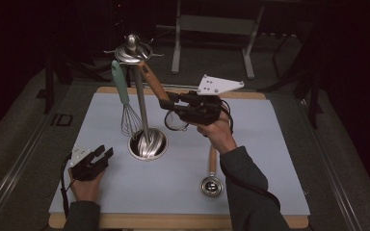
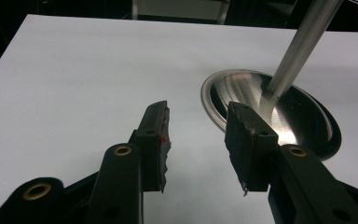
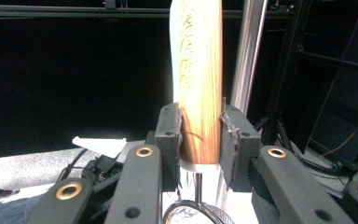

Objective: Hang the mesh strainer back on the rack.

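While the right gripper (image 1: 173, 107) stands raised beside the rack, we list the items by size, each placed relative to that rack.

1. Table mat (image 1: 250, 159), pale, bearing everything below.

2. Utensil rack (image 1: 142, 113): a steel post rising from a round dished base (image 2: 303, 116) to a hooked crown (image 1: 132, 50). This is our landmark.

3. Whisk (image 1: 124, 101), mint handle, hanging from the crown on the rack's left side, wires just above the base.

4. Wooden-handled strainer (image 1: 156, 89): the thing in hand. Its handle runs on a slant from the crown down and rightward away from the post, the mesh ring (image 1: 176, 120) at the low end. In the right gripper view the handle (image 3: 199, 84) stands upright between the pads, the post just behind it.

5. Second wooden-handled utensil (image 1: 212, 178), lying flat on the mat well right of and nearer to us than the base, its round metal head toward us.

6. Right gripper: jaws about half closed, clamped on the handle's lower end. We judge the coming move turns on this: the handle's tip sits right at the crown, along the handle's long axis, up and left of the jaws.

7. Left gripper (image 1: 100, 155): resting on the mat left of the base, jaws parted and empty, pointing toward the base (image 2: 200, 135). We judge the right hand far nearer the hook.
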Demonstrator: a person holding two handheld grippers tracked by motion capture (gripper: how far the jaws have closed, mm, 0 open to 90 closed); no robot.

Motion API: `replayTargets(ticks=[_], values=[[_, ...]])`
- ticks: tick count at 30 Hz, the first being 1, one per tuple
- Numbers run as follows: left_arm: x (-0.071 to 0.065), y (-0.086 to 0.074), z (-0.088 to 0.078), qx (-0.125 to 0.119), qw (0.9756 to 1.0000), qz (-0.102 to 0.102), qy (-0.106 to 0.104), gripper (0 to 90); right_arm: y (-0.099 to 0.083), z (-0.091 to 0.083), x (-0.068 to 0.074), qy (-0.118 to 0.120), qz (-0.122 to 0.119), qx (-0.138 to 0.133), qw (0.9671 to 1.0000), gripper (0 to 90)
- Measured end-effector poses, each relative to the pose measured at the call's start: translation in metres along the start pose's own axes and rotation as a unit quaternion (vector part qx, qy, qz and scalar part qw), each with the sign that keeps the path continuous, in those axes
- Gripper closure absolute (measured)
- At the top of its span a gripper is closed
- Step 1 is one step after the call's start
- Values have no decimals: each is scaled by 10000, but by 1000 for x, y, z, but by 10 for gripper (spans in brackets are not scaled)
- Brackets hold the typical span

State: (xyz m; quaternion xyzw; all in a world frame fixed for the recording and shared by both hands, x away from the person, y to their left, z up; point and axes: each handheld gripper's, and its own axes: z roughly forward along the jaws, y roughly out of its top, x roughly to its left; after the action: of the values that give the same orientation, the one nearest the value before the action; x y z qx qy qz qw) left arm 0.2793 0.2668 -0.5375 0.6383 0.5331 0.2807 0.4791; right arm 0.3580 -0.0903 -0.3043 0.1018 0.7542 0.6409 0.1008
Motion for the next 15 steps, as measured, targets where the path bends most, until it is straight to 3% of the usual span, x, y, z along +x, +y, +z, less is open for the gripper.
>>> replayTargets(ticks=[15], values=[[0, 0, -1, -32, 10000, -2, -1, 604, -4, 12, 0, -258, -49, 232, 9994, 709]])
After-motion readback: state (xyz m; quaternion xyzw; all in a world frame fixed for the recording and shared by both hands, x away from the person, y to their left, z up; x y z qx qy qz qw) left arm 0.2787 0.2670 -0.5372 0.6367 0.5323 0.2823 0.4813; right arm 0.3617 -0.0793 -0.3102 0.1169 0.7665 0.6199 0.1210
